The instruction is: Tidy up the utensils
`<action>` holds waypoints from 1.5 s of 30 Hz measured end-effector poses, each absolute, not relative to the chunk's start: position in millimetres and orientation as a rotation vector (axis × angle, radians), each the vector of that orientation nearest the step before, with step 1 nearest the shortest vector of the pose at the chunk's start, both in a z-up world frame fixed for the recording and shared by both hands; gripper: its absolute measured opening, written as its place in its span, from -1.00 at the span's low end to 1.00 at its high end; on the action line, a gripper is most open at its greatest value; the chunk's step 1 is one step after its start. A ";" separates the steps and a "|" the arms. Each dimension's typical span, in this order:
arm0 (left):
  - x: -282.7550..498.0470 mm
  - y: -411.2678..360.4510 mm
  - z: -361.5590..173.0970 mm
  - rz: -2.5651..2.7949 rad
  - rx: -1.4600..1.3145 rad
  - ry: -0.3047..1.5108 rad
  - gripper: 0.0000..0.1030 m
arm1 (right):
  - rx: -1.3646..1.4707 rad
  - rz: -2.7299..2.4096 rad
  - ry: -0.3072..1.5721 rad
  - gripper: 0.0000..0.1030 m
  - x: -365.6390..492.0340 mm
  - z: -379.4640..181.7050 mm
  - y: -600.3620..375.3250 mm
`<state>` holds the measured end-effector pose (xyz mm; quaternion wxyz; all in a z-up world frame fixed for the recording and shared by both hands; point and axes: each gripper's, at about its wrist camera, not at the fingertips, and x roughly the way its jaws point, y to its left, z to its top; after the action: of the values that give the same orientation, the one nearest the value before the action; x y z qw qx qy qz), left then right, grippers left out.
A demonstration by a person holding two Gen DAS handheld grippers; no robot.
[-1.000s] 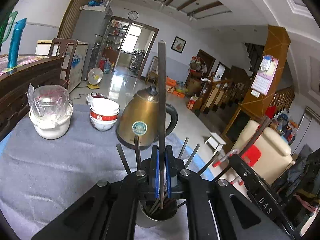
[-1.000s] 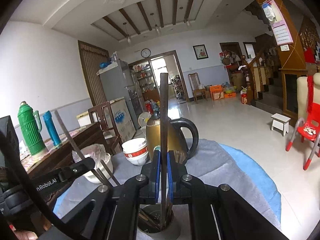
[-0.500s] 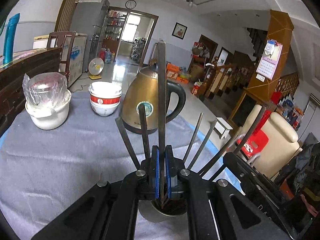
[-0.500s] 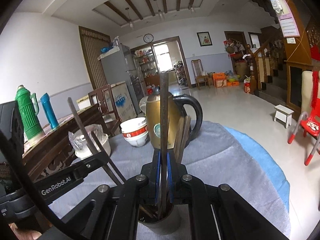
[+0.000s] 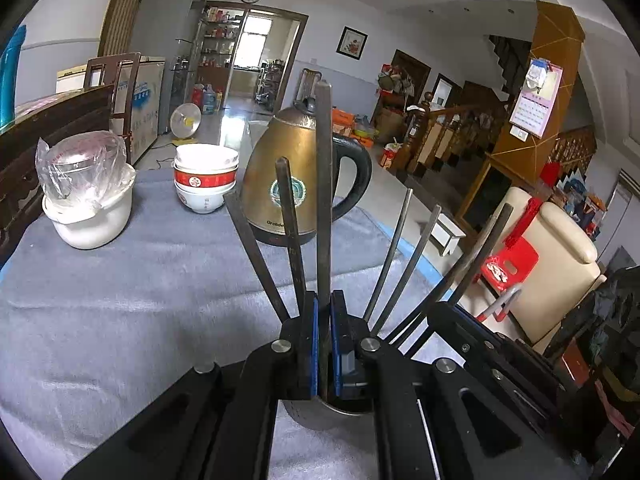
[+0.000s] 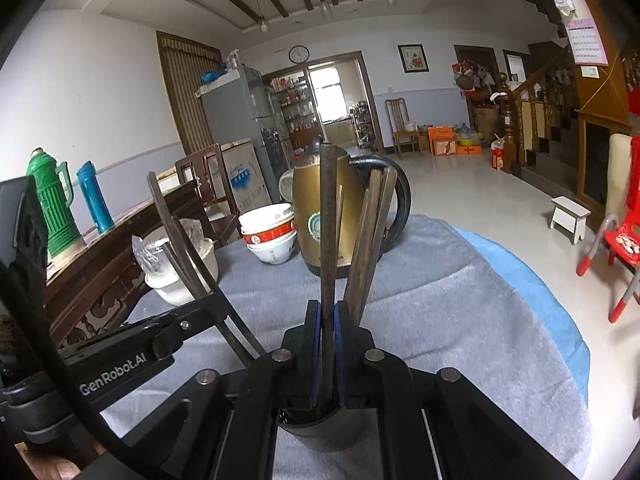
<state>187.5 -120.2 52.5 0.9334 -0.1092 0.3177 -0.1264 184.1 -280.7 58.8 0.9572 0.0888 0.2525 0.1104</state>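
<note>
One upright chopstick (image 5: 323, 200) is clamped by the left gripper (image 5: 323, 354), another chopstick (image 6: 328, 240) by the right gripper (image 6: 328, 356); both lower ends are positioned inside the metal holder (image 6: 320, 434) on the grey cloth (image 5: 120, 280)

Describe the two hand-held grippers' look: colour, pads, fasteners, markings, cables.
Both are matte black with angular linkage arms. The left hand-held gripper and right hand-held gripper each have blue-edged finger pads and round silver pivot bolts. White "GenRobot.AI" lettering marks the left unit's side. A black cable curves across the right view.
</note>
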 end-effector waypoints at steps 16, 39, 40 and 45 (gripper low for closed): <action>137.6 -87.9 91.1 -0.200 -0.196 0.552 0.08 | 0.159 0.139 0.420 0.28 143.7 98.2 -294.5; 93.3 -91.5 65.7 -0.167 -0.088 0.652 0.58 | 0.082 0.113 0.548 0.46 91.4 62.9 -285.2; 92.0 -91.0 64.3 -0.162 -0.082 0.656 0.59 | 0.082 0.115 0.555 0.46 90.6 62.4 -285.4; 83.5 -85.6 49.2 -0.092 -0.019 0.681 0.73 | 0.068 0.128 0.598 0.54 82.4 57.3 -283.0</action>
<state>83.5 -85.6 49.2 0.9416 -0.0092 0.3336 -0.0449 82.4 -283.0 57.3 0.9530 0.0337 0.2945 0.0628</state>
